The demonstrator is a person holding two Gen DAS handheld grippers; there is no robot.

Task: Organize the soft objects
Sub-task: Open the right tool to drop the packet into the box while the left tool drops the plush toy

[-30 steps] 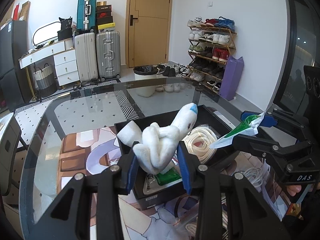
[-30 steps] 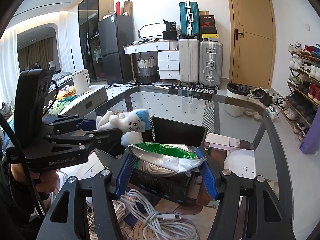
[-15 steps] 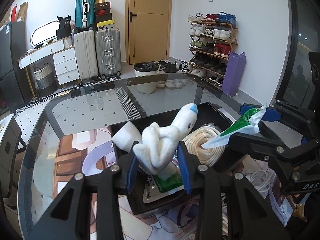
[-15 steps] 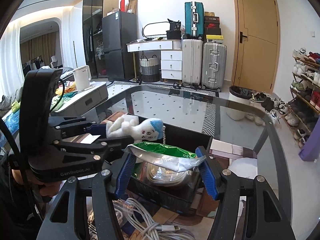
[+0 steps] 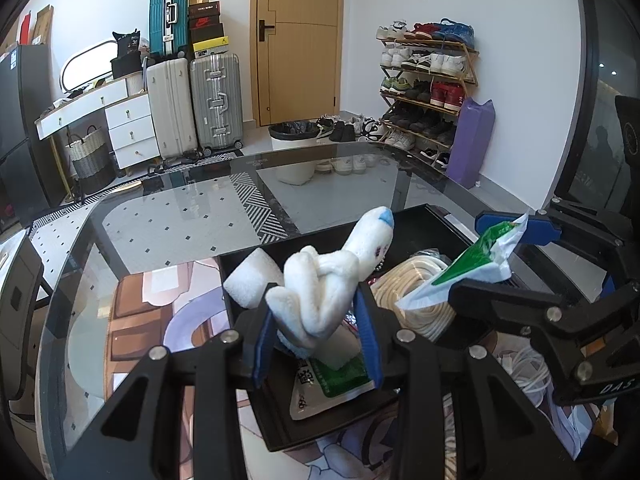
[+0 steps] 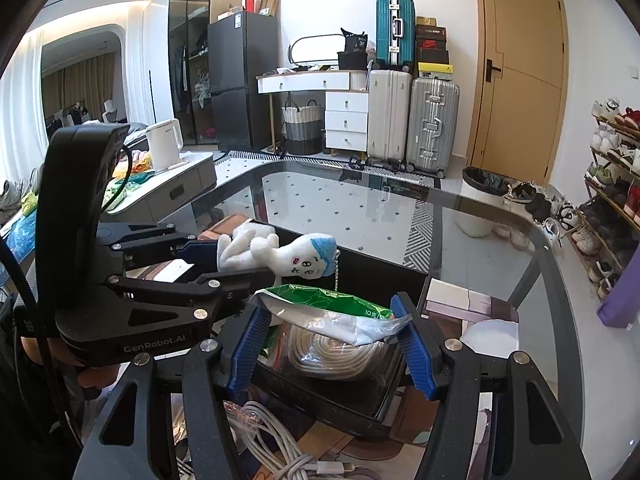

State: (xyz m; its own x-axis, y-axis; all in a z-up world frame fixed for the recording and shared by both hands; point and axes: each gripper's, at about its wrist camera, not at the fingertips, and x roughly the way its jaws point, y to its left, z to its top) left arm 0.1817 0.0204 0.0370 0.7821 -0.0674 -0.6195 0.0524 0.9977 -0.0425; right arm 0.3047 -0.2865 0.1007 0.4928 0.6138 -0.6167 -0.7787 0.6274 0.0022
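The white plush toy (image 5: 320, 280) was pinched by its body in the left gripper (image 5: 316, 320), head tilted away, hanging above the near part of the black tray (image 5: 424, 220), likely so it could be dropped in. To its right, the right gripper (image 6: 328, 340) was clamped across a green-and-white plastic packet (image 6: 336, 312), held flat over the coiled rope (image 6: 336, 352) in the same tray. A foam block (image 5: 252, 276) lay in the tray's far left corner; loose white cables (image 6: 276, 440) sat outside, nearer.
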